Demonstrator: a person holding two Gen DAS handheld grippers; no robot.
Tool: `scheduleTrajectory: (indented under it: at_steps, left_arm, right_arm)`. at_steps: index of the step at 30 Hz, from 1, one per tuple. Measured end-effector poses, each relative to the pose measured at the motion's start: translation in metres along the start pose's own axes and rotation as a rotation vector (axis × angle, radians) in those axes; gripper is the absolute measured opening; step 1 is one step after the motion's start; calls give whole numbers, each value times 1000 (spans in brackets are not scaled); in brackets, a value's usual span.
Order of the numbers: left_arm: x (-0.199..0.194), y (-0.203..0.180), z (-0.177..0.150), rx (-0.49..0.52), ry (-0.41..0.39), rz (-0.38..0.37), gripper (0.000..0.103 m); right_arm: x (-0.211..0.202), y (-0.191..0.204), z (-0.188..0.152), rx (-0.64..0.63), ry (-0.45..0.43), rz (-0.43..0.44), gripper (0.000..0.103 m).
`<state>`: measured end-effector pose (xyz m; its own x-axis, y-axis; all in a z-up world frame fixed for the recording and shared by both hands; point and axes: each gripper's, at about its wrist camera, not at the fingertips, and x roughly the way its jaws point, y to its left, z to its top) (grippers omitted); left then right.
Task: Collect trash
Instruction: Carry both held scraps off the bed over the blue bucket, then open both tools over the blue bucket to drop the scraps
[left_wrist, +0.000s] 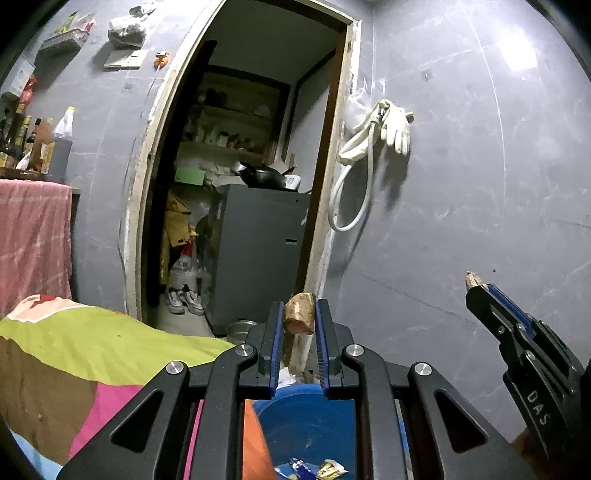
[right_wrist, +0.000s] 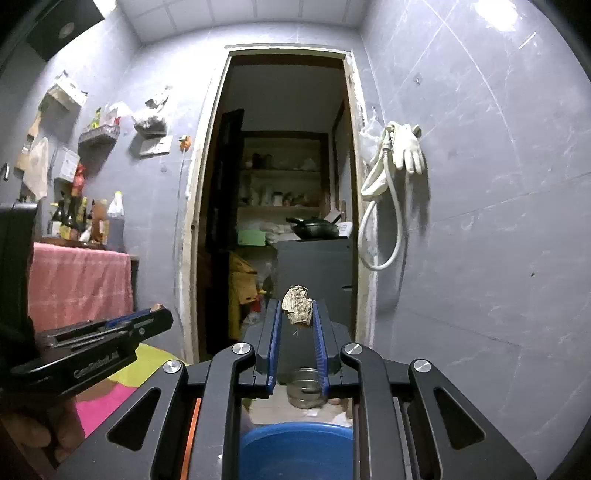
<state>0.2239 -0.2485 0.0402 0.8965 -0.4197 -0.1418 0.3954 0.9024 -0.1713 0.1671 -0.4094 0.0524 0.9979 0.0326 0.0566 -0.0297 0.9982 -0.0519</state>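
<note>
My left gripper (left_wrist: 299, 317) is shut on a brownish scrap of trash (left_wrist: 300, 314), held up above a blue basin (left_wrist: 306, 417) that holds a few wrappers (left_wrist: 314, 469). My right gripper (right_wrist: 297, 312) is shut on a crumpled beige wad of trash (right_wrist: 297, 305), held above the same blue basin (right_wrist: 295, 450). In the left wrist view the right gripper (left_wrist: 474, 282) shows at the right with the wad tip sticking out. In the right wrist view the left gripper (right_wrist: 159, 314) shows at the left.
A colourful cloth (left_wrist: 92, 354) covers a surface at the left. A pink cloth (right_wrist: 77, 280) drapes a table with bottles (right_wrist: 88, 221). An open doorway (right_wrist: 288, 206) ahead shows a grey cabinet (left_wrist: 258, 254) and shelves. A metal pot (right_wrist: 304, 387) stands on the floor. A hose and glove (right_wrist: 399, 162) hang on the wall.
</note>
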Motion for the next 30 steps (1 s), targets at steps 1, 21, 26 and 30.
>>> scheduleTrajectory:
  at_steps: [1, 21, 26, 30]
  left_arm:
    - [3, -2, -1, 1, 4, 1, 13]
    - [47, -17, -44, -29, 158, -4, 13]
    - [63, -15, -57, -49, 235, -11, 13]
    - [69, -16, -66, -42, 272, -12, 13]
  right_arm:
    - [-1, -2, -2, -1, -1, -2, 15]
    - [7, -33, -40, 65, 129, -51, 15]
    - [15, -39, -53, 89, 192, -47, 15]
    - [22, -45, -61, 114, 240, -47, 15]
